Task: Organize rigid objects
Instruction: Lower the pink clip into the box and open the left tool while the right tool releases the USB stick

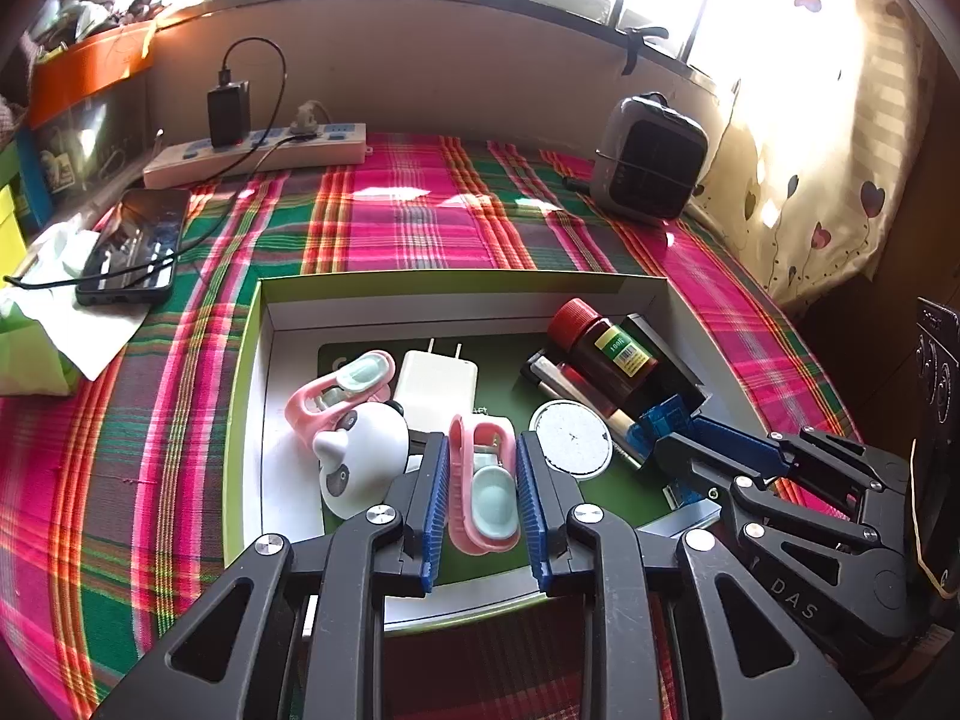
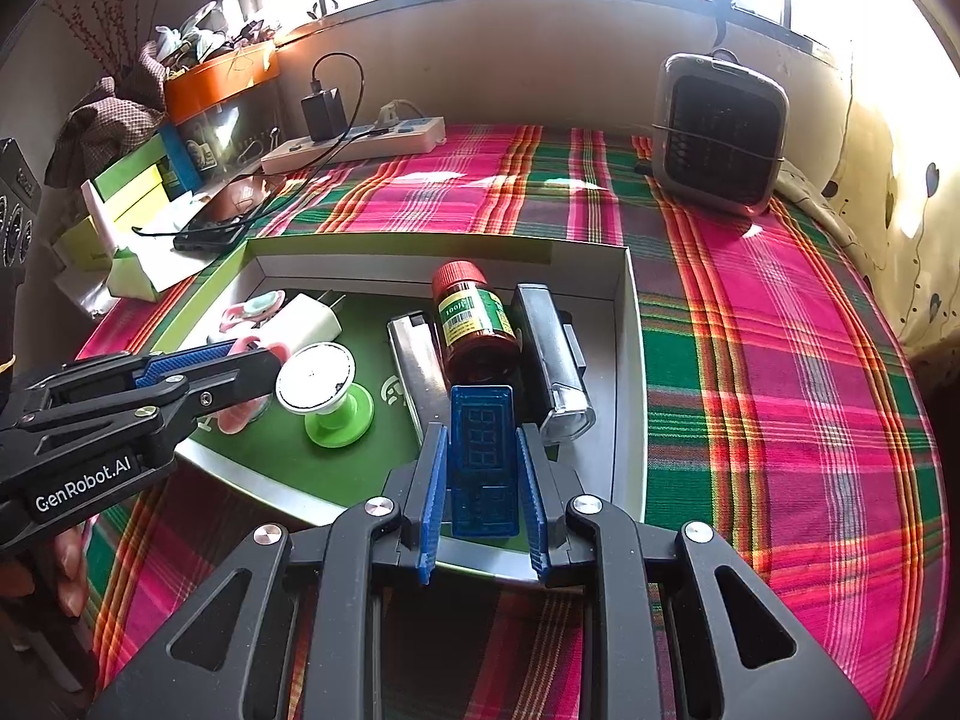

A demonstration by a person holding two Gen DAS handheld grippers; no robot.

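Left tool [image 1: 483, 480] narrow around pink clip [image 1: 487, 489], pads look just off it, near tray [image 1: 243, 360] front edge. Right tool [image 2: 483, 474] clamps blue display module [image 2: 483, 456], tray's front-right part.

The right gripper [image 2: 483, 480] has its ribbed blue pads closed on a translucent blue rectangular plastic module [image 2: 483, 456] with digit windows, held over the near edge of a shallow green-and-white cardboard tray [image 2: 627, 372] on a pink-and-green plaid cloth [image 2: 780, 390]. Just beyond the module lies a brown bottle with a red cap [image 2: 474, 318], between a silver rectangular case [image 2: 420, 372] on its left and a black-and-clear oblong device [image 2: 555, 360] on its right. Left of these stands a white disc on a green base [image 2: 327, 393]. The left gripper [image 2: 240, 369] reaches in from the left over pink plastic pieces [image 2: 240, 417]. Farther back sits a white plug adapter [image 2: 306, 321].
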